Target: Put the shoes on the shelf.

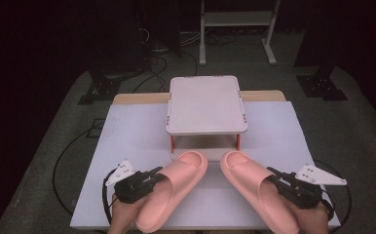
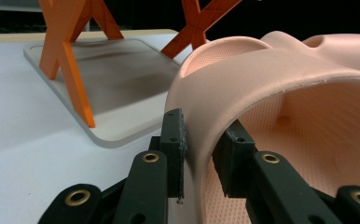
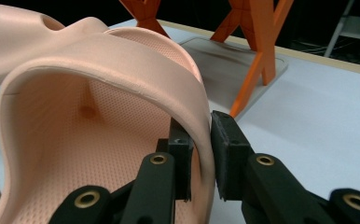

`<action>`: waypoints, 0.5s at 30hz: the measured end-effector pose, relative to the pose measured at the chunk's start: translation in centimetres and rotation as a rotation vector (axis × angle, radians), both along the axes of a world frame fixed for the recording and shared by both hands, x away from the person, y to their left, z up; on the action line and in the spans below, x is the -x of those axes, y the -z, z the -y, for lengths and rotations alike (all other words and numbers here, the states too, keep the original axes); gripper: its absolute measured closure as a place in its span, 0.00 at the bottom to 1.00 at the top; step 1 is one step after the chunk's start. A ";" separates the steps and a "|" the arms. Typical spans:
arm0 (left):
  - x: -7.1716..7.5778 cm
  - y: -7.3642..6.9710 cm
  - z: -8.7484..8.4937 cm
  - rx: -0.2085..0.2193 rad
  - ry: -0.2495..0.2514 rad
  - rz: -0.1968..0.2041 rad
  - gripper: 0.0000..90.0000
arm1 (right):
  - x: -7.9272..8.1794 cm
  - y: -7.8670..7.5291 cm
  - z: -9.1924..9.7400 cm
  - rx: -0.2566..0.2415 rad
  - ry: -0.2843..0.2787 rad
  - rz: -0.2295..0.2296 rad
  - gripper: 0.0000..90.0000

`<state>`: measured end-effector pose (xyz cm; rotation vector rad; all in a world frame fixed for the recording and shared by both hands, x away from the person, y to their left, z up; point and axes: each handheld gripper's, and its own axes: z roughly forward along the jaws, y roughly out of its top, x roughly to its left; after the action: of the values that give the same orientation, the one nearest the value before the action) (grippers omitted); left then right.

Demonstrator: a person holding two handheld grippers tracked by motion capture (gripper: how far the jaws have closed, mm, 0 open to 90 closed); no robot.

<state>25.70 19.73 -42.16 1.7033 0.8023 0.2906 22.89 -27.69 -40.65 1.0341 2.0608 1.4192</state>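
Pink slippers (image 1: 176, 187) — gripper-clamped (image 1: 153, 176), both

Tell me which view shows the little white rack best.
The high view: the white rack appears whole, top shelf, orange legs and base, beyond both pink slippers. The left gripper view shows its orange legs and grey base; the right gripper view likewise.

Our left tongs (image 1: 153, 176) and right tongs (image 1: 277, 178) are matte black, two flat arms each ending in a ridged rectangular pad. Brass-ringed rivets dot the arms behind the pads, with small screw holes on the pad blocks. A grey three-cornered plate tops each, and a black cable trails behind.
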 end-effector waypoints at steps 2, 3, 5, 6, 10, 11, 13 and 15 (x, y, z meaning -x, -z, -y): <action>0.1 -0.2 0.0 0.000 0.011 -0.001 0.83 | -0.2 -0.3 -0.3 0.003 -0.005 -0.001 0.87; 0.1 -0.3 0.0 -0.004 0.013 0.002 0.83 | -0.3 -0.4 -0.4 0.001 -0.005 -0.003 0.87; 0.1 -0.6 0.1 -0.005 0.018 0.005 0.83 | -0.4 -0.5 -0.5 -0.001 -0.006 -0.003 0.87; 0.1 -0.6 0.1 -0.005 0.018 0.005 0.83 | -0.4 -0.6 -0.6 -0.002 -0.006 0.001 0.87; 0.0 -1.3 0.2 -0.006 0.025 0.019 0.83 | -0.4 -0.9 -0.7 -0.008 -0.007 0.010 0.87; 0.1 -1.6 0.3 -0.008 0.024 0.024 0.83 | -0.4 -1.1 -0.8 -0.013 -0.009 0.014 0.87; 0.1 -1.9 0.3 -0.009 0.027 0.030 0.83 | -0.4 -1.3 -0.9 -0.014 -0.011 0.018 0.87; 0.2 -2.2 0.4 -0.010 0.031 0.037 0.83 | -0.3 -1.5 -1.0 -0.017 -0.013 0.027 0.87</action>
<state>25.48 19.35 -39.94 1.7133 0.7471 0.3046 23.19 -26.71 -39.10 1.0048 2.0427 1.4517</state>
